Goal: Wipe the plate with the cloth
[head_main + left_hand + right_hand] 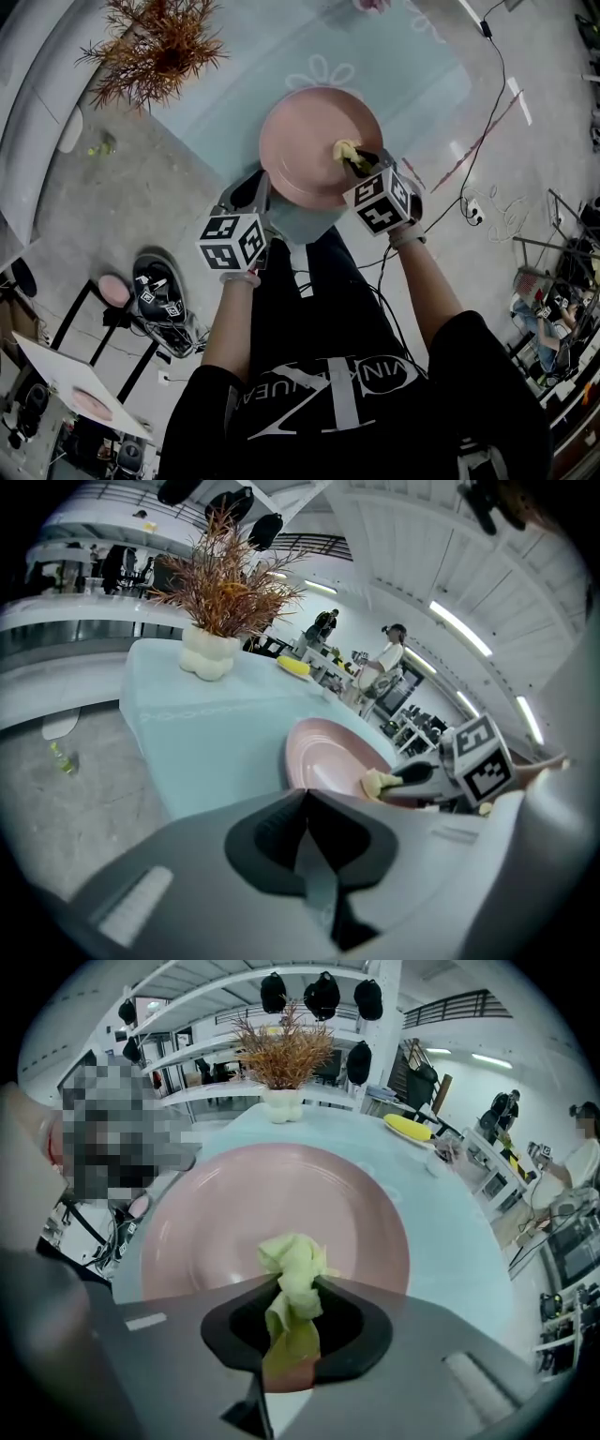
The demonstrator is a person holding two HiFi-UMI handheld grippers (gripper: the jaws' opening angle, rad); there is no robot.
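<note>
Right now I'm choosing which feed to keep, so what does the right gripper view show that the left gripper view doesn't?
Only the right gripper view: the right gripper with its jaws shut on the yellow-green cloth, bunched over the plate. Only the left gripper view: the left gripper with its jaws closed at the plate's rim, and the right gripper's marker cube. Both: the plate, the dried plant, the pale blue table.

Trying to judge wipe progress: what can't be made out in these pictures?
- Whether the cloth touches the plate: right gripper view, the bunch hides its own underside; head view, too small.
- Parts of the plate's near rim: head view, the left gripper and right gripper cover them.
- Whether the left gripper pinches the rim: left gripper view, its shut jaws cover that spot.
- Fine smears on the plate: too faint in any view.
</note>
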